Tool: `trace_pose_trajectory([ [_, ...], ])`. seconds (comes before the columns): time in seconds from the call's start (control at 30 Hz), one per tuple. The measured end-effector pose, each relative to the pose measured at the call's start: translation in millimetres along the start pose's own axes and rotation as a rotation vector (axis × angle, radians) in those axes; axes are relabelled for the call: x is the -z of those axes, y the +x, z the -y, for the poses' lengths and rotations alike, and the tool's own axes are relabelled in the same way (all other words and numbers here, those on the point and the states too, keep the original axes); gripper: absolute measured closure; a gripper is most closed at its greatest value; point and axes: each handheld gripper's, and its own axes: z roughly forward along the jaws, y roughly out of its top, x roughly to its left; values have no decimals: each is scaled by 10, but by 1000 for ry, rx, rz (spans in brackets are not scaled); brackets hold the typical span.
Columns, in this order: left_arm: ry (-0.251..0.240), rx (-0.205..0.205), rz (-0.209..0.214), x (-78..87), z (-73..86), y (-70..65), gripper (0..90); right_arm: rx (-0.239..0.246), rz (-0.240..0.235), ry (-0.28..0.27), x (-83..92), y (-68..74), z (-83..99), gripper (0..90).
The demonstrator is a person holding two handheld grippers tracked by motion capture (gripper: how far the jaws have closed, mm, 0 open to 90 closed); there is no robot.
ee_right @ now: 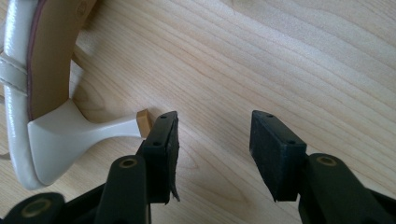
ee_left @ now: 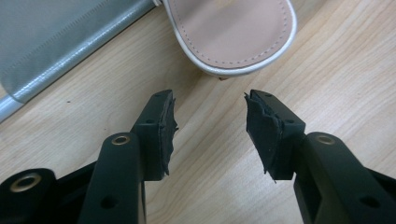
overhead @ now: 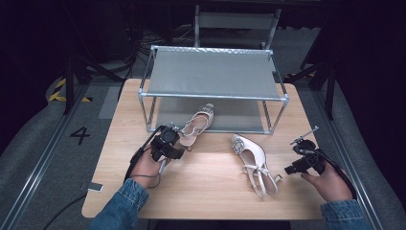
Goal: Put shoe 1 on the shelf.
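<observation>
bare table [overhead: 210, 189] lies open between the two shoes and along the near edge. the rack [overhead: 213, 96] blocks the far half, its posts at each corner. one shoe [overhead: 198, 123] sits across the rack's lower opening; the other shoe [overhead: 253, 163] lies on its side just beside the right gripper [ee_right: 212, 144], whose spread jaws have clear wood between them.

A lab or recording studio: black drapes [overhead: 28, 57] all around, cables [overhead: 143, 43] on the grey floor [overhead: 28, 143], a floor rail [overhead: 38, 158], and a taped "4" [overhead: 80, 134] left of the table [overhead: 210, 191].
</observation>
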Motion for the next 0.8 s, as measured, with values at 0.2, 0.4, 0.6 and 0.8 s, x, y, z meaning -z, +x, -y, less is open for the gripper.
trace_pose_trajectory([
  [0.2,-17,-1,-16,-120,-10,-26,497,0,-4,-2,-11,-1,12,525],
  [0.4,-66,2,-15,-238,-34,-48,489,-14,0,4,-2,-6,67,526],
  [0.6,-94,-11,2,-353,-58,-62,485,-18,4,-2,2,-11,97,528],
  [0.8,-119,-34,13,-429,-92,-66,517,-21,6,4,-7,-12,135,529],
])
